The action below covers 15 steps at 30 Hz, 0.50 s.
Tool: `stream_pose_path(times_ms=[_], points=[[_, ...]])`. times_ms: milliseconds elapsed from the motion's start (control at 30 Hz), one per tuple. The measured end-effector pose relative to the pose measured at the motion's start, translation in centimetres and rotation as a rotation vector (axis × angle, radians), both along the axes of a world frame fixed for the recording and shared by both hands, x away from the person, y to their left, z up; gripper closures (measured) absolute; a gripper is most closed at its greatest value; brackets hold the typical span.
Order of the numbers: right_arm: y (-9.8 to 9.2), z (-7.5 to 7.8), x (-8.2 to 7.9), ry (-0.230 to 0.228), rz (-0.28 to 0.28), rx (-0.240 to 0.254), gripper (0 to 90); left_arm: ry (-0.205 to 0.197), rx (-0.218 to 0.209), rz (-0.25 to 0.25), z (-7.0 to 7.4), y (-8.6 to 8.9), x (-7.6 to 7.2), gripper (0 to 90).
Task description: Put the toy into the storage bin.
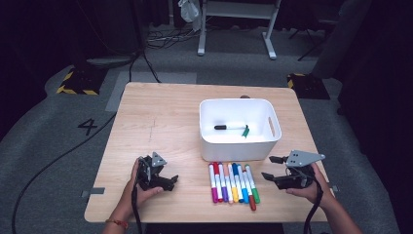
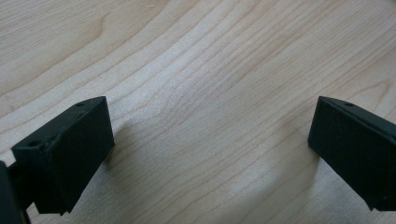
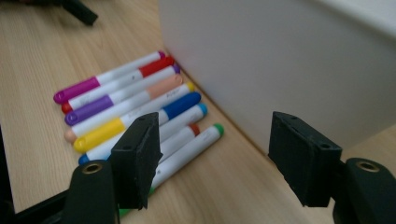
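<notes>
Nine markers [image 1: 233, 182] lie side by side in a row on the table [image 1: 165, 122], capped – purple, red, violet, peach, yellow, two blue, brown, green – just before the white bin [image 1: 239, 144].

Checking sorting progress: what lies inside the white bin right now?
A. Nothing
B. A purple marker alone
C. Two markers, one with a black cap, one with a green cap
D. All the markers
C: in the high view the white bin holds a black-capped marker and a green-capped marker.
</notes>
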State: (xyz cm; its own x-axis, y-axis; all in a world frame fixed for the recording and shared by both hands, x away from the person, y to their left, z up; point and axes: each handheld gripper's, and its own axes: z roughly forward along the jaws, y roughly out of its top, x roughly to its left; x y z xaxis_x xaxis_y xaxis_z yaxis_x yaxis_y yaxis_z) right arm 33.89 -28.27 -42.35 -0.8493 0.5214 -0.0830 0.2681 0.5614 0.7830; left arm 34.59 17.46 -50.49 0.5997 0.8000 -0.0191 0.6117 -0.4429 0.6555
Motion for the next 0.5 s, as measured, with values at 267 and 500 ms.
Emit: stream_pose_path(times_ms=[267, 500], points=[[0.6, -3.3, -1.0, 0.094, 0.019, 0.007, 34.9, 0.0, -0.001, 0.0, 0.0, 0.0, 0.0, 0.3], [1.4, -4.7, -1.2, 0.125, 0.042, -0.008, 34.8, 0.003, -0.001, 0.001, 0.0, 0.0, 0.0, 0.3]])
